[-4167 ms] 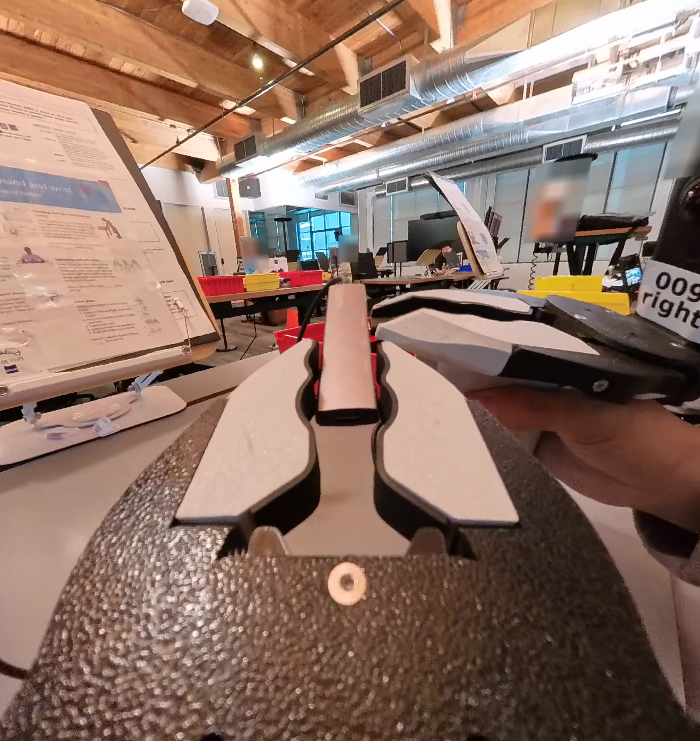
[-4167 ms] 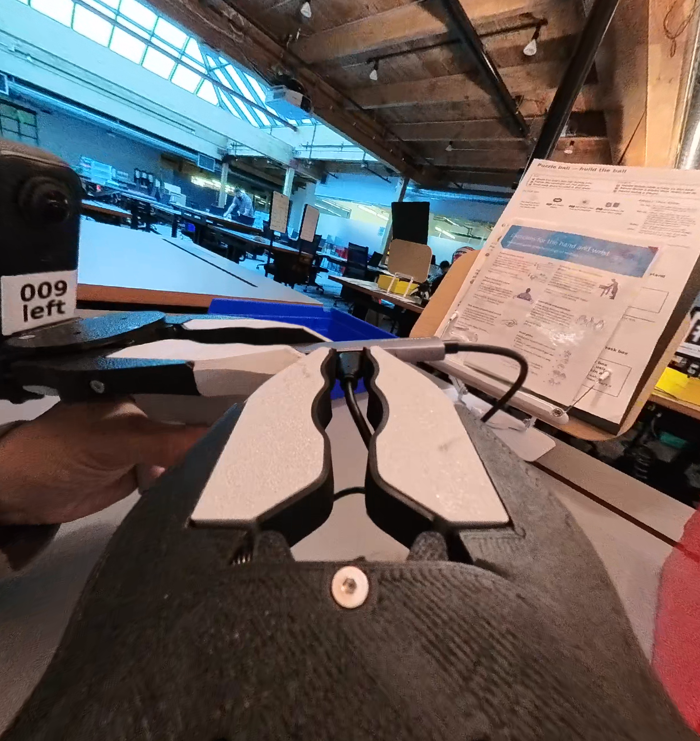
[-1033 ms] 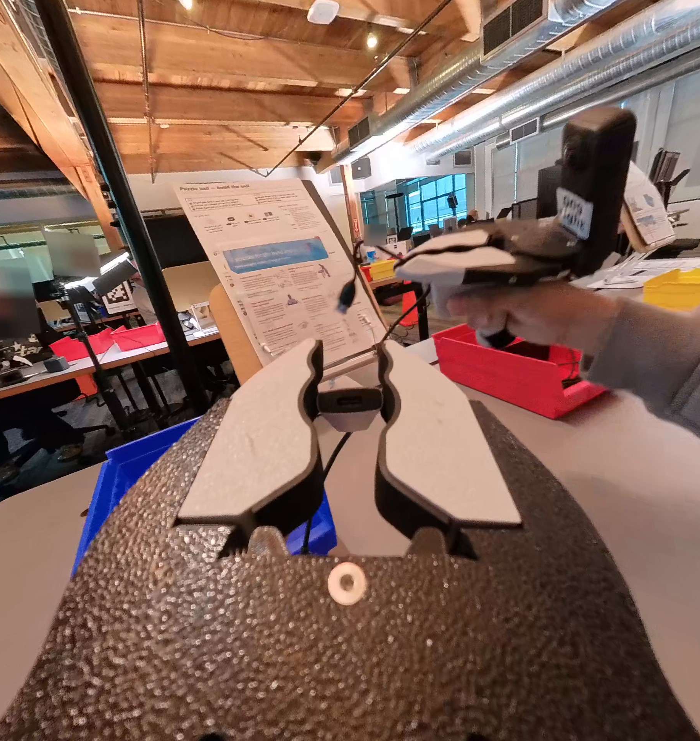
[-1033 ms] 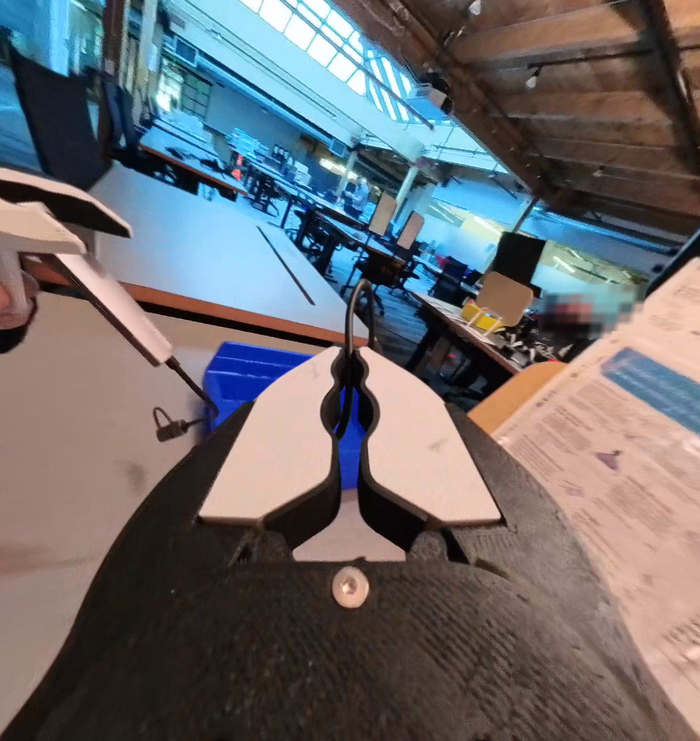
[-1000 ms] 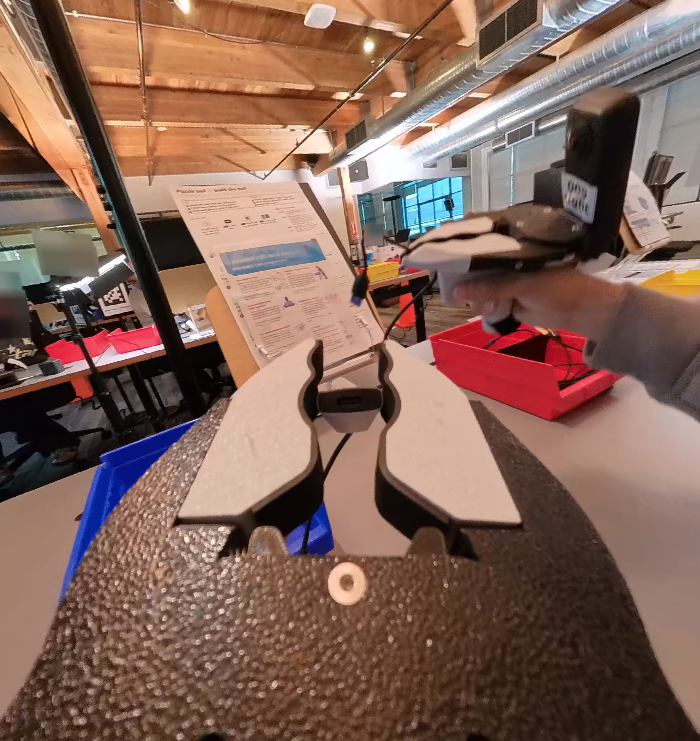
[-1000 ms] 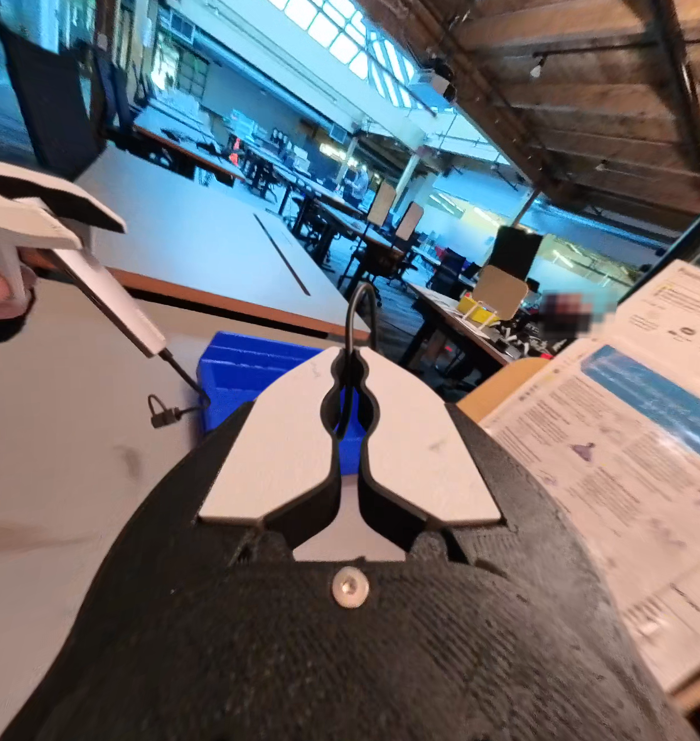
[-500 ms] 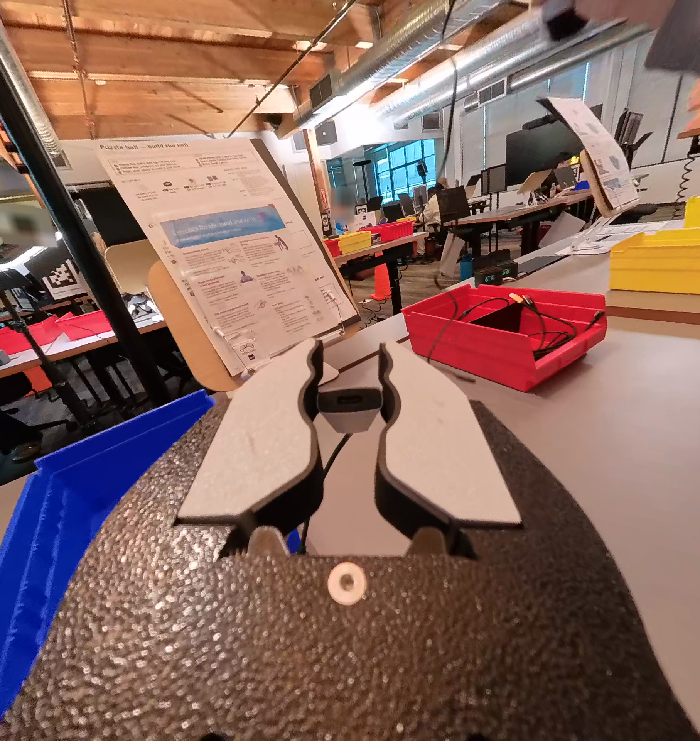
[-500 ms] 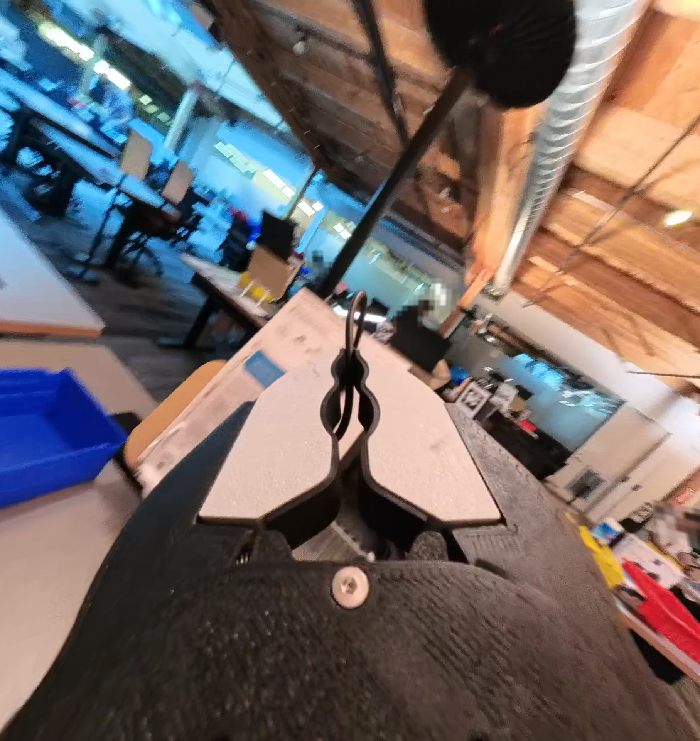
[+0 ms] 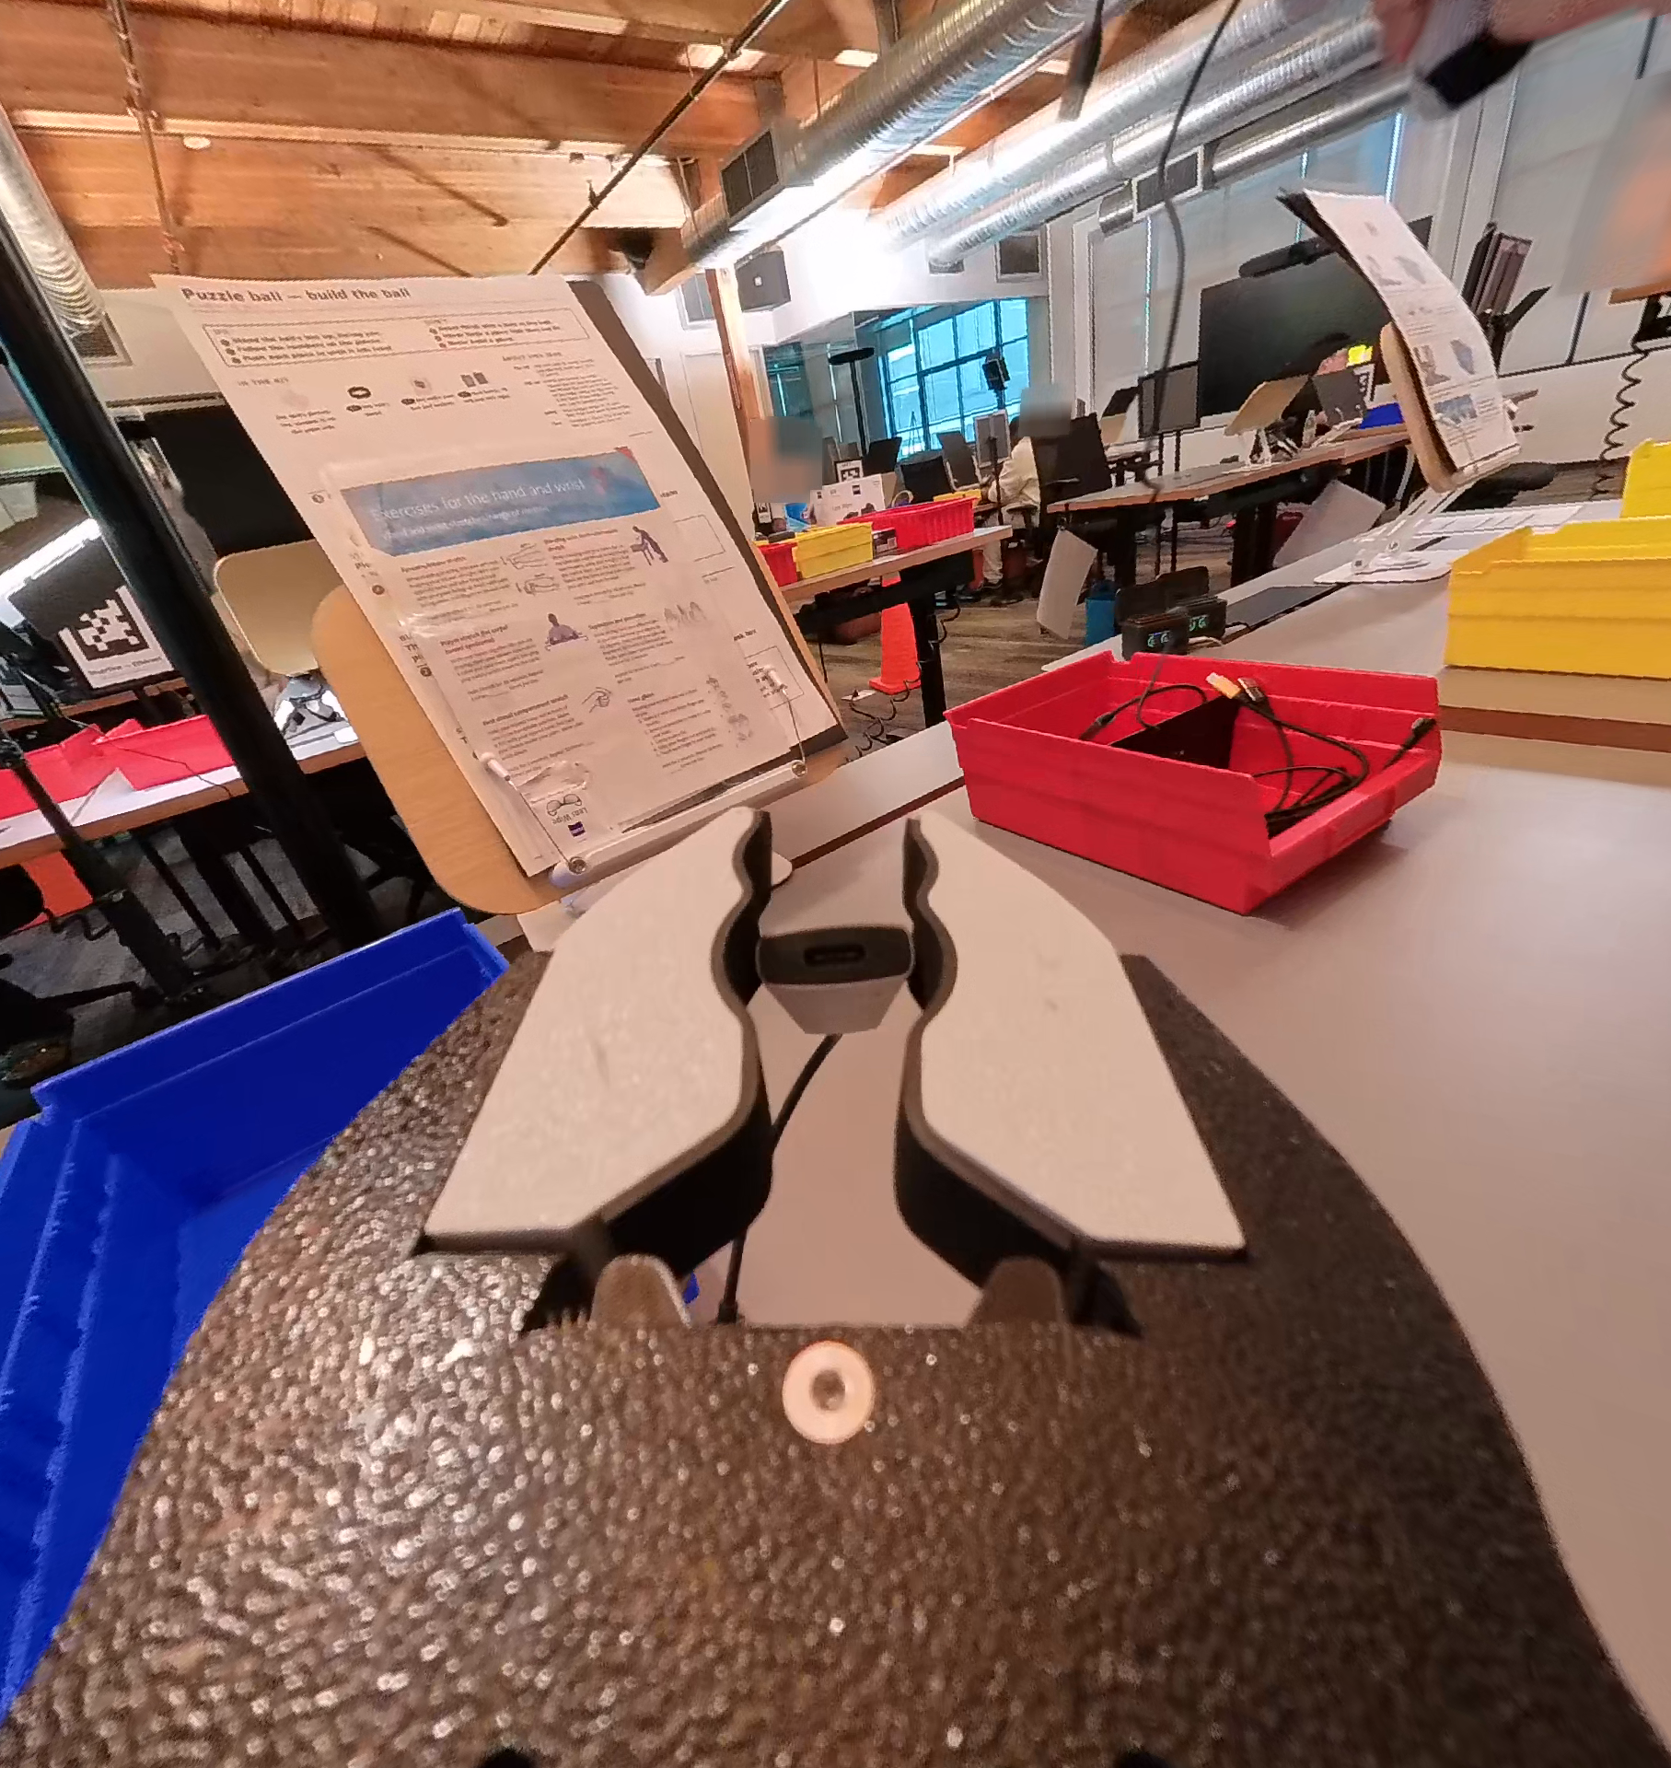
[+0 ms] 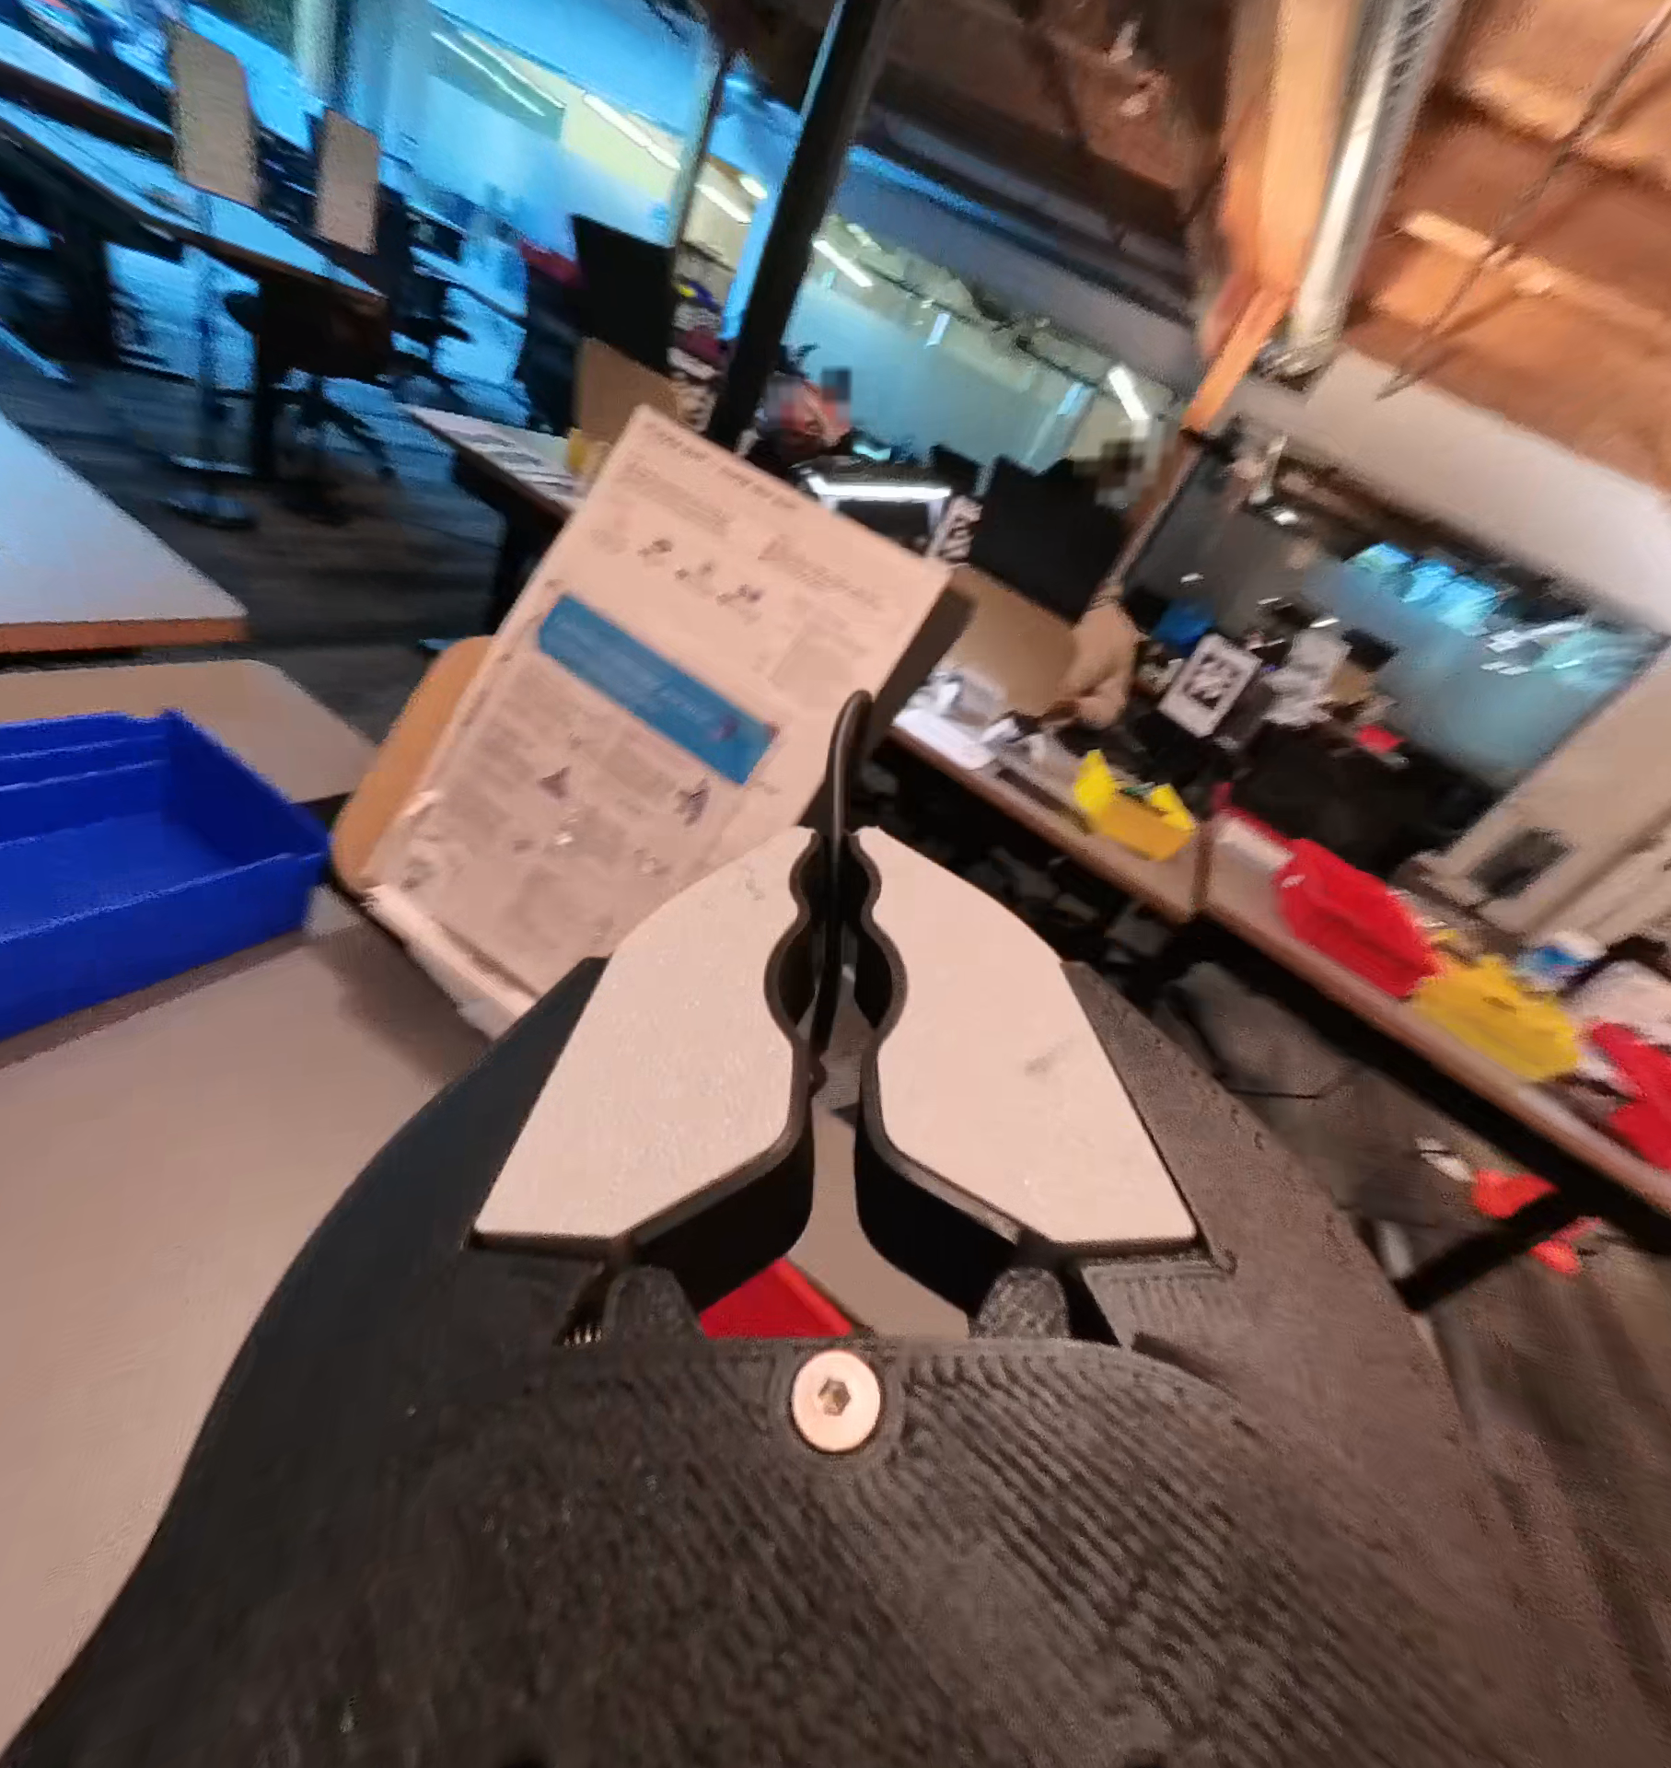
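Observation:
My left gripper (image 9: 836,842) is shut on a small grey adapter (image 9: 833,971) with a port facing forward. A thin black cable (image 9: 793,1081) trails down from it between the fingers. It hovers over the grey table (image 9: 1386,1052), next to a blue bin (image 9: 142,1196). My right gripper (image 10: 839,837) is shut on a thin black cable (image 10: 841,765) that loops up above the fingertips. It is raised high above the table. The hand holding it is a blur at the top right of the left wrist view (image 9: 1482,38), with a cable (image 9: 1185,143) hanging from it.
A sheet of paper on a wooden stand (image 9: 506,574) stands just ahead; it also shows in the right wrist view (image 10: 659,746). A red bin (image 9: 1195,765) with black cables sits to the right, yellow bins (image 9: 1577,603) behind it. The blue bin (image 10: 95,861) is at left. The gap from one gripper's tips to the other's is roughly 50 cm.
The right gripper rose from in front of the left gripper to high at the upper right, and swung round from the blue bin toward the stand. Both grips are unchanged.

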The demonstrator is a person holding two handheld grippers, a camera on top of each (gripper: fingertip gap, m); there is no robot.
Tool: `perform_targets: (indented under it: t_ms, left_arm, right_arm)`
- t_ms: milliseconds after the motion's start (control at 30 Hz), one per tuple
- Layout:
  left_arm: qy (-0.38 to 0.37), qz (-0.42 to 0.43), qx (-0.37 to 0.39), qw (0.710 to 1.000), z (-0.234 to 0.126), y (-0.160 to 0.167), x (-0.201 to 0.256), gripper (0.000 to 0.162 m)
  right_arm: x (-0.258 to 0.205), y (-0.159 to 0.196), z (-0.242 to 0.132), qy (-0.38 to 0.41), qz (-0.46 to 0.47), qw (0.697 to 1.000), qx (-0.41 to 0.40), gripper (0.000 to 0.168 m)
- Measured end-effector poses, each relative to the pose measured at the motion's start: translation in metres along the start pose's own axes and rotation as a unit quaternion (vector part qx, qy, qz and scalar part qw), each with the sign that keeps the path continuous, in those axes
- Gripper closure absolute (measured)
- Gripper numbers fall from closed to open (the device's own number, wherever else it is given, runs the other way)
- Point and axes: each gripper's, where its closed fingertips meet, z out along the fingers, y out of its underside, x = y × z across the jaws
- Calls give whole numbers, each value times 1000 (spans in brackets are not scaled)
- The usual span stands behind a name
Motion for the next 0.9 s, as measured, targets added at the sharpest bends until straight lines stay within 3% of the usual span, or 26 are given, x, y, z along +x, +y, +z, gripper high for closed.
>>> perform_targets:
  t_ms: [33, 200, 300, 333, 433, 567, 633, 700, 767, 833, 900]
  left_arm:
    - [2, 0, 0, 1000, 0, 0, 1, 136]
    - [5, -1, 0, 1000, 2, 0, 3, 136]
    - [7, -3, -1, 1000, 3, 1, 4, 136]
    - [8, -3, -1, 1000, 3, 1, 5, 136]
    - [13, -1, -2, 1000, 5, 1, 8, 136]
    - [23, 1, -8, 1000, 10, 5, 15, 136]
    - [31, -1, -13, 999, 13, 8, 19, 136]
    - [40, 0, -17, 999, 17, 11, 25, 136]
    - [50, 0, -20, 999, 20, 13, 31, 136]
    - [67, -7, -19, 998, 23, 13, 38, 136]
    - [89, -24, -14, 996, 26, 14, 46, 136]
  right_arm:
    - [-8, 12, -2, -7, 16, 1000, 5, 166]
    - [-48, 101, -10, -33, 13, 997, -67, 165]
    - [-81, 175, -16, -81, 4, 983, -164, 166]
    - [-83, 201, -16, -66, -2, 979, -193, 166]
    - [-92, 280, -19, -56, -46, 949, -305, 166]
    - [-93, 347, -24, -27, -105, 907, -407, 166]
    - [-107, 378, -32, -69, -86, 881, -461, 164]
    - [-110, 394, -36, -73, -70, 871, -480, 132]
    - [-107, 391, -41, -66, -52, 874, -478, 118]
    - [-95, 366, -43, -15, -37, 894, -447, 107]
    - [-112, 317, -38, -15, 0, 936, -352, 101]
